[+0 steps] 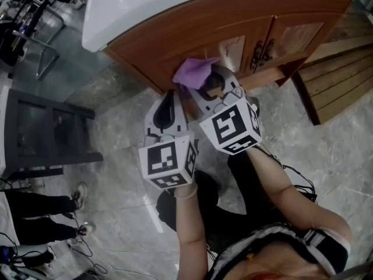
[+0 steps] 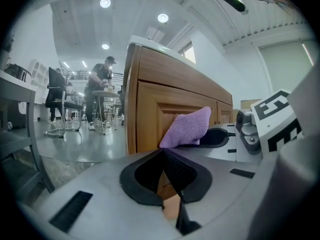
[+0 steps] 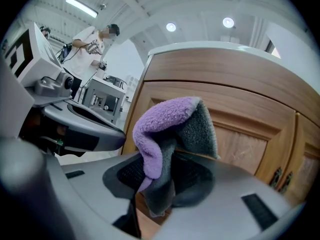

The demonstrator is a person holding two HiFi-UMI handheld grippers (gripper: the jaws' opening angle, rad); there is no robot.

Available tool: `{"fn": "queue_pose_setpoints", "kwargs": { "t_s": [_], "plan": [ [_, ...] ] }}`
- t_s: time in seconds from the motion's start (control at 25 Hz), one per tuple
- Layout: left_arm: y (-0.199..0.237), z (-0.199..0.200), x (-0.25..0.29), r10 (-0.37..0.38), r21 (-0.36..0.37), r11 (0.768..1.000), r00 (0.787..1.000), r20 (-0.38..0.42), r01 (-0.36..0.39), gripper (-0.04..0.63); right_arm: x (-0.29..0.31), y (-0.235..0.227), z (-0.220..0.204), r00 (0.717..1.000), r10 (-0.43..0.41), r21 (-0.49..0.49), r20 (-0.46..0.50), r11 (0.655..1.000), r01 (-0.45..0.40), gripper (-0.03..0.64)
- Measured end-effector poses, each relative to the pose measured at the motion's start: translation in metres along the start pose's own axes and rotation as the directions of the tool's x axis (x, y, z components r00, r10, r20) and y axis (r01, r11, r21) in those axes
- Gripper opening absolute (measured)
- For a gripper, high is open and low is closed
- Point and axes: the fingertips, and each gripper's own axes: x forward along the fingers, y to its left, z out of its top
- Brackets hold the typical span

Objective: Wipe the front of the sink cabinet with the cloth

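**A:** Pinching the fluffy purple-and-grey cloth [image 3: 165,134], the right gripper [image 1: 205,85] holds it against the brown wooden sink cabinet front [image 1: 192,28], near its corner.

**B:** Tip pointing up! Left gripper [image 1: 171,98] pressed together, empty; open grey stone floor [image 1: 116,127] alongside.

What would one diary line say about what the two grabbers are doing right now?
right gripper: shut on purple cloth | cloth: at sink cabinet front | left gripper: shut, empty

My right hand-held gripper [image 1: 206,81] holds the purple cloth [image 1: 195,70] against the wooden cabinet front [image 1: 175,37]. My left hand-held gripper [image 1: 170,97] hangs just beside it.
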Motion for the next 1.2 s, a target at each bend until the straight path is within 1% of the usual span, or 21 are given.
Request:
{"fn": "queue_pose_setpoints", "kwargs": {
  "t_s": [0.12, 0.56, 0.8, 1.0, 1.2],
  "plan": [
    [-0.004, 0.001, 0.002, -0.009, 0.004, 1.0, 1.0, 0.002, 0.009, 0.0, -0.003, -0.005, -0.002, 1.0, -0.015, -0.009, -0.006, 1.0, 0.015, 0.179],
    [-0.021, -0.001, 0.011, -0.043, 0.021, 0.999, 0.999, -0.008, 0.043, 0.0, -0.017, -0.031, -0.013, 0.997, -0.072, 0.015, -0.023, 0.997, 0.072, 0.179],
    [-0.027, -0.001, 0.015, -0.059, 0.027, 0.998, 0.998, -0.011, 0.059, 0.0, -0.025, -0.046, -0.023, 0.993, -0.111, 0.025, -0.042, 0.993, 0.112, 0.179],
    [-0.033, -0.001, 0.017, -0.071, 0.029, 0.997, 0.997, -0.011, 0.071, 0.0, -0.031, -0.059, -0.029, 0.988, -0.14, 0.014, -0.06, 0.99, 0.142, 0.179],
    [-0.037, -0.003, 0.02, -0.081, 0.03, 0.996, 0.997, -0.014, 0.081, 0.001, -0.038, -0.072, -0.038, 0.984, -0.164, 0.036, -0.072, 0.985, 0.167, 0.179]
  ]
}}
